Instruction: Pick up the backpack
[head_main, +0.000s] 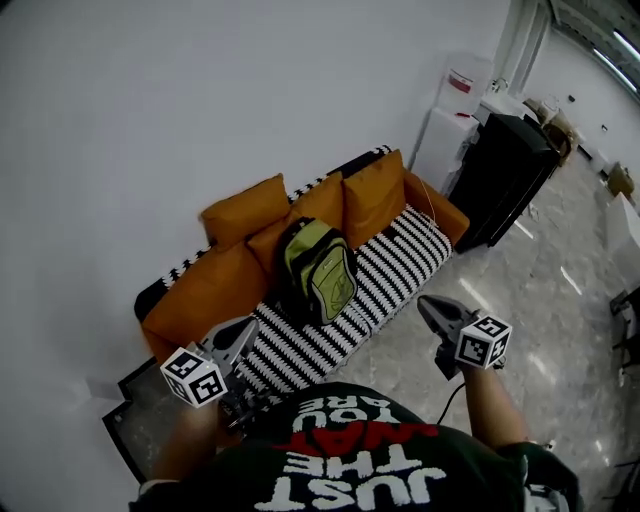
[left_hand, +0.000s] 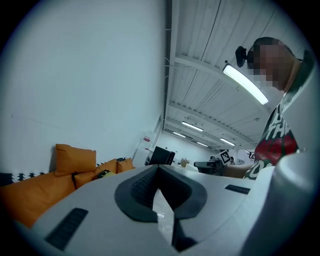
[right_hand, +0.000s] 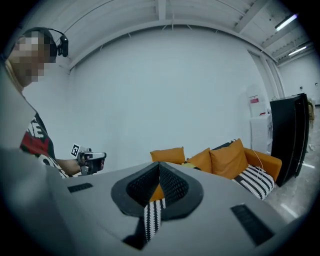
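The backpack (head_main: 318, 272) stands upright on the sofa (head_main: 405, 255), about the middle of the striped seat. It leans back on the orange cushions (head_main: 245, 210), with its green and dark front facing the person.

Both grippers are well short of it, over the floor at the near side of the sofa. The left gripper (head_main: 248, 328) is near the left end of the seat and the right gripper (head_main: 428, 305) is off to the right of the bag. Each has its jaws pressed together with nothing between them; only sofa and floor show past the tips.

The bag is soft fabric, so it will likely sag and fold rather than keep its shape when lifted. It looks partly filled, since it holds itself upright, so it may carry some weight and swing once it is off the seat. The cloth is not slippery, but a pinch of loose front panel would probably bunch and slide.

The best hold is the top: a carry loop or the root of a shoulder strap, where the webbing is stitched thick. From here the top is small and dark, so I cannot tell if a loop stands free there. The straps seem to be on the far side against the cushions, so the bag may need tipping forward first. The jaws must open before either one can take hold
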